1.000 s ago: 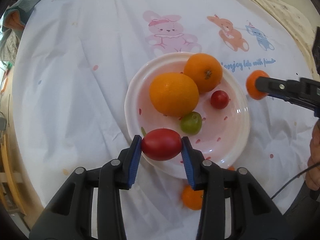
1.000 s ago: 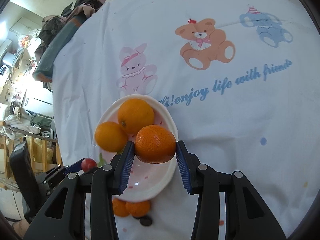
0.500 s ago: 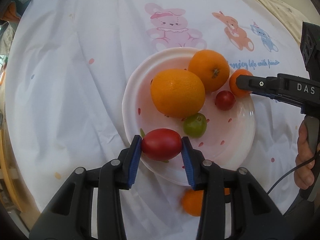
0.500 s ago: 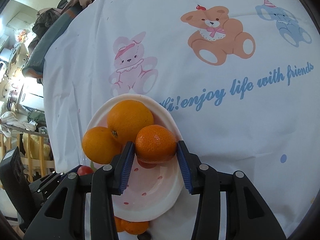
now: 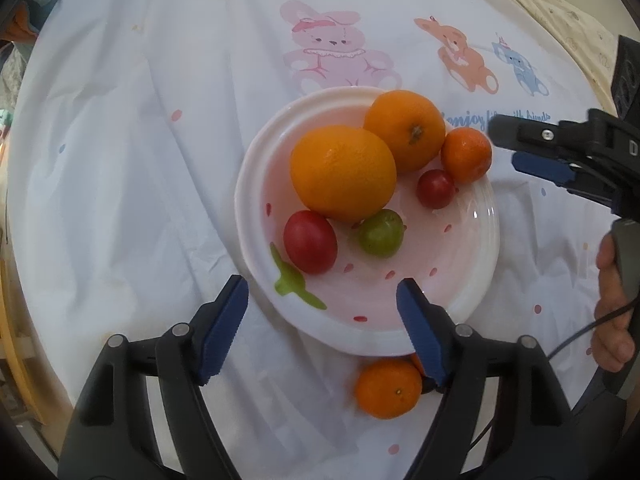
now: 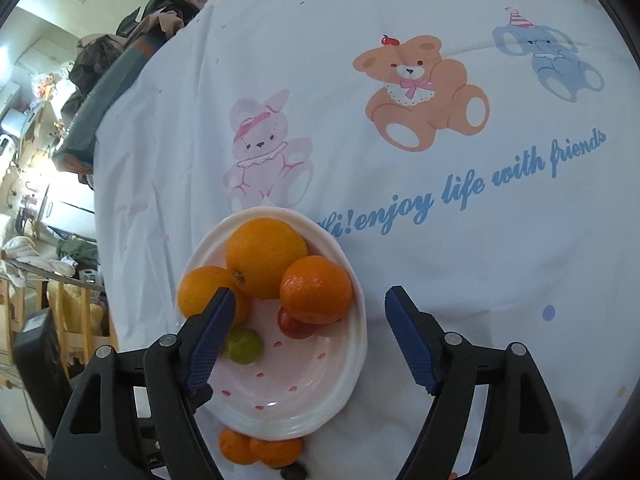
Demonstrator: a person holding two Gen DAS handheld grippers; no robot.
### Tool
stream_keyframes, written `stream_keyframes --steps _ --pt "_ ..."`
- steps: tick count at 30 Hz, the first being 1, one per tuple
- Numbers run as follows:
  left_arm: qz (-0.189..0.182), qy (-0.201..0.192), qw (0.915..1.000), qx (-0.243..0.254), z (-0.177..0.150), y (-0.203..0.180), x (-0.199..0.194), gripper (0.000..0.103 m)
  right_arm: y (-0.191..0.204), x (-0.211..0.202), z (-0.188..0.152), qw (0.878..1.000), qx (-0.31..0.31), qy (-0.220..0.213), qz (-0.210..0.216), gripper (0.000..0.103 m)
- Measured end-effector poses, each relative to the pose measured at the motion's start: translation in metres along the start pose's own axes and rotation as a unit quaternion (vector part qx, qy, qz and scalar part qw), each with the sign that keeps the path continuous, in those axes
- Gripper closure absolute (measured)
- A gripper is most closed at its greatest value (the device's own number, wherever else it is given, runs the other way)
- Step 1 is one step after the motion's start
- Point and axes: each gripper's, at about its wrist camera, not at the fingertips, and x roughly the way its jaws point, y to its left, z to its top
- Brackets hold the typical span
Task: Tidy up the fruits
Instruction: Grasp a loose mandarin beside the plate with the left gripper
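Note:
A white plate [image 5: 472,300] [image 6: 352,368] holds two large oranges [image 5: 343,173] [image 5: 404,130], a small mandarin [image 5: 466,155] [image 6: 316,290], a large red tomato [image 5: 310,241], a small red tomato [image 5: 435,189] and a green fruit [image 5: 380,233] [image 6: 244,345]. My left gripper [image 5: 322,320] is open and empty over the plate's near rim. My right gripper [image 6: 306,336] is open and empty just behind the mandarin; it also shows at the right in the left wrist view [image 5: 536,152].
Two mandarins [image 6: 260,446] lie on the white cartoon-print cloth [image 6: 400,160] beside the plate's near edge; one shows in the left wrist view [image 5: 388,389]. A small dark object [image 6: 294,472] lies by them. Room clutter and wooden furniture [image 6: 60,312] are past the table's left edge.
Both grippers opened. The large red tomato dropped from my left gripper onto the plate; the mandarin left my right gripper and rests on the plate by the oranges.

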Motion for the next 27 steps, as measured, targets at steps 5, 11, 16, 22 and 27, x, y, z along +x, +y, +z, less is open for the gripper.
stream_keyframes --steps 5,11,16,22,27 --pt "-0.008 -0.009 0.9998 -0.013 -0.010 0.003 -0.014 0.029 0.009 -0.019 -0.013 1.000 -0.007 -0.009 0.000 0.023" --pt "-0.014 -0.014 0.9998 0.010 -0.024 -0.005 -0.030 0.029 0.020 -0.042 -0.042 1.000 -0.021 -0.007 0.007 0.023" --pt "-0.020 0.029 0.9965 0.076 -0.038 -0.016 -0.018 0.029 0.012 -0.057 -0.078 1.000 -0.022 0.003 -0.011 0.023" --pt "-0.031 0.082 0.9874 0.132 -0.057 -0.037 0.013 0.029 -0.015 -0.069 -0.105 0.999 0.043 0.004 -0.009 0.023" --pt "-0.050 0.085 0.9828 0.156 -0.057 -0.054 0.021 0.037 -0.025 -0.071 -0.106 0.998 0.060 0.001 -0.013 0.023"
